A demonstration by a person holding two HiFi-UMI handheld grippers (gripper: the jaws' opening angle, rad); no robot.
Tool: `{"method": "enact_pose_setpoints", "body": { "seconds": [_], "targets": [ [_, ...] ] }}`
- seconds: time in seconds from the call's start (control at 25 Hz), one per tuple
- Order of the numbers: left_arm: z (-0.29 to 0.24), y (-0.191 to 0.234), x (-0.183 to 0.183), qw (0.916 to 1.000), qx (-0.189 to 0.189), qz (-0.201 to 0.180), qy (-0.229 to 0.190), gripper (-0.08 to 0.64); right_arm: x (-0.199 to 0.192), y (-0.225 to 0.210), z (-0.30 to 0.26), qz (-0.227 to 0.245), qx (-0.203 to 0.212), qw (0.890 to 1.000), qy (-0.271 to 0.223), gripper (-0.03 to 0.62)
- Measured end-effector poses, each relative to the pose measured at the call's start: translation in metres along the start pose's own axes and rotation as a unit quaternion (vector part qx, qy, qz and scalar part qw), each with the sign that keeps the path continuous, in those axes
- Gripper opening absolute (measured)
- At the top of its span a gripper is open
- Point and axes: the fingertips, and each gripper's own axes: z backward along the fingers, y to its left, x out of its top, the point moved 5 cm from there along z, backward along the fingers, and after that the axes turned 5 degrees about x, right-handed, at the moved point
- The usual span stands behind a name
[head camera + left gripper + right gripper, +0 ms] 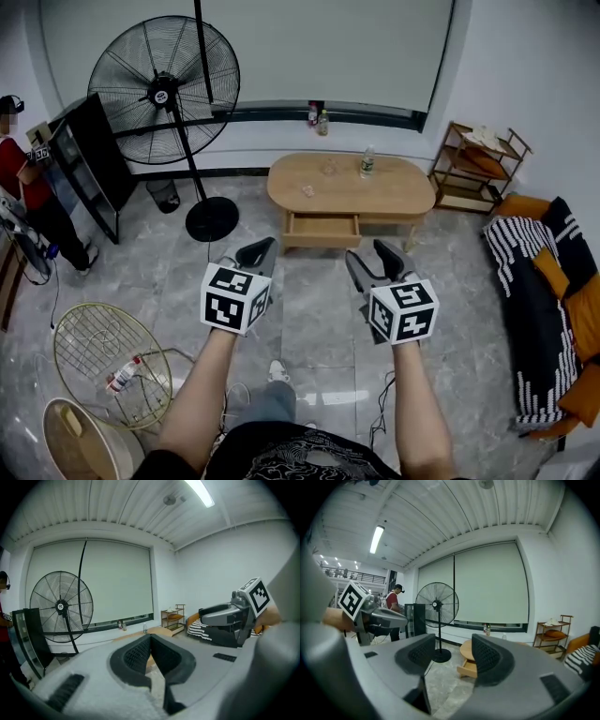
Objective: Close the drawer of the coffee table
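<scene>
Right claw (pixel 453 654) stands partly open with nothing between its jaws. Through the gap show the oval wooden counter (pixel 394 192) and its drawer (pixel 323 226), which is pulled out from the near side. Left claw (pixel 150 639) has its pads pressed tip to tip and holds nothing. The two claws hang side by side, apart from each other, over the grey marble floor (pixel 309 309). They point toward the counter, well short of it. A clear bottle (pixel 367 162) stands on the counter top near its far edge. Left of the counter a large pedestal fan (pixel 164 80) stands on a round base. To the right are a small wooden shelf (pixel 476 161) and a dark striped sofa (pixel 534 300). A person (pixel 23 178) in a red top stands at the far left.
</scene>
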Motion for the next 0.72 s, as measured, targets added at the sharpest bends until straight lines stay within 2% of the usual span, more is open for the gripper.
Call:
{"method": "enact_pose_setpoints", "body": {
  "seconds": [0.32,0.72],
  "targets": [
    [-0.079,0.052,0.005,1.0,-0.004,0.009,-0.001,0.005,0.006,-0.037,-0.079,0.0,-0.003,1.0,0.017,0.273],
    [-0.152,0.123,0.003,0.9998,-0.015,0.01,0.011,0.005,0.01,-0.057,-0.178,-0.007,-0.005,0.999,0.037,0.299]
  ]
}}
